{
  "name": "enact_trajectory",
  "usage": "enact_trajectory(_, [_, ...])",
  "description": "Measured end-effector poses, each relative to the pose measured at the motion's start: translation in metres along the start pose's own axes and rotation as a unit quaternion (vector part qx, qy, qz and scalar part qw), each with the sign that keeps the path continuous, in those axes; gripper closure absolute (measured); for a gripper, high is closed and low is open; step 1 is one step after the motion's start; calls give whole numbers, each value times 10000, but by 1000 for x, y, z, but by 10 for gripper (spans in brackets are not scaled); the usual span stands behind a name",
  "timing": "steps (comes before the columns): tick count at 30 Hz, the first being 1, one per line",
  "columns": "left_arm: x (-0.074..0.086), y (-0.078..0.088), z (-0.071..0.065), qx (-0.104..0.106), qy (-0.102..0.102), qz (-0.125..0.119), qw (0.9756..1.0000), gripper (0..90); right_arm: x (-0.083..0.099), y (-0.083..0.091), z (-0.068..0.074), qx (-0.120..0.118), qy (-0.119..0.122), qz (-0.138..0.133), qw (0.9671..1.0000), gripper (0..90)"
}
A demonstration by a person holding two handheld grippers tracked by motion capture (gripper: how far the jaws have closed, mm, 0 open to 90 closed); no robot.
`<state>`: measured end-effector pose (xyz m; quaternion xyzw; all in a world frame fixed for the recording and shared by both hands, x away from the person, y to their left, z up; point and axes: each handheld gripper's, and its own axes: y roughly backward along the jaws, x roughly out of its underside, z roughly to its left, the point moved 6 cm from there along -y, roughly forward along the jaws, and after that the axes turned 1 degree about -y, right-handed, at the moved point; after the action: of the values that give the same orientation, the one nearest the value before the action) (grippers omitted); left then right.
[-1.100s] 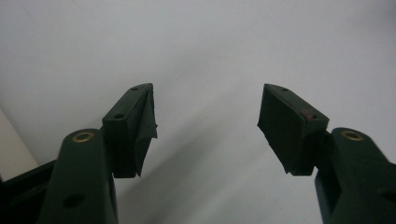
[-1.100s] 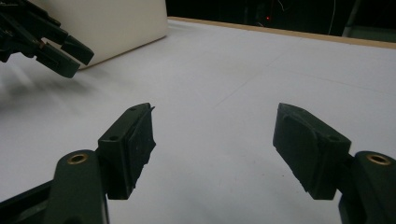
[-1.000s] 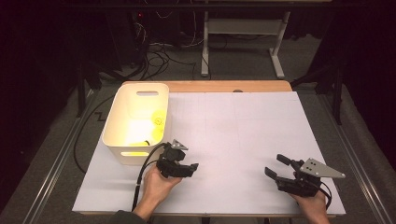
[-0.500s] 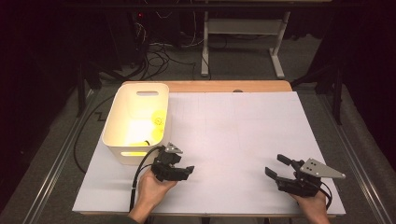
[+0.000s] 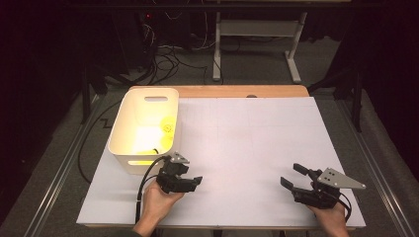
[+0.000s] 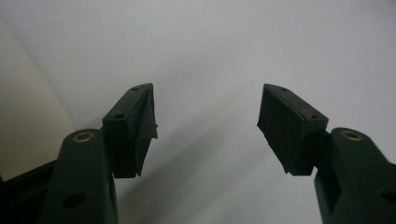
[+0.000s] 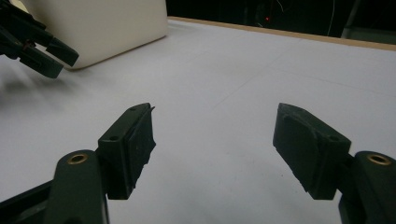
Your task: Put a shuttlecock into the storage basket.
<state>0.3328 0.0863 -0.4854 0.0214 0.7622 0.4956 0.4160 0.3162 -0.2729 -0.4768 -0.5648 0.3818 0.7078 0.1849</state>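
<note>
My left gripper (image 5: 194,181) rests low over the white table sheet (image 5: 247,143), just in front of the white bin's near right corner, held by a hand. Its jaws stand open with nothing between them (image 6: 205,126). My right gripper (image 5: 290,175) sits near the front right of the sheet, also in a hand and pointing left. It is open and empty (image 7: 215,135). In the right gripper view the left gripper (image 7: 42,51) shows at the upper left, in front of the bin (image 7: 102,23).
The white bin (image 5: 123,143) stands at the left side of the table, with yellow things (image 5: 167,126) inside that are too washed out by glare to identify. A wooden table edge (image 5: 237,91) runs along the back. Cables and a metal stand lie on the floor beyond.
The left gripper has drifted slightly left and toward the person. The right gripper has stayed put.
</note>
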Motion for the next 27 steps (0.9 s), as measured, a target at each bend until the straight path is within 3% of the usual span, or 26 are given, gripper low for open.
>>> enact_trajectory(16, [16, 12, 9, -150, -19, -10, 9999, 377, 0, 0, 1, 3, 22, 20, 10000, 297])
enact_trajectory(27, [25, 23, 15, -211, 120, -146, 9996, 376, 0, 0, 1, 7, 35, 19, 10000, 297])
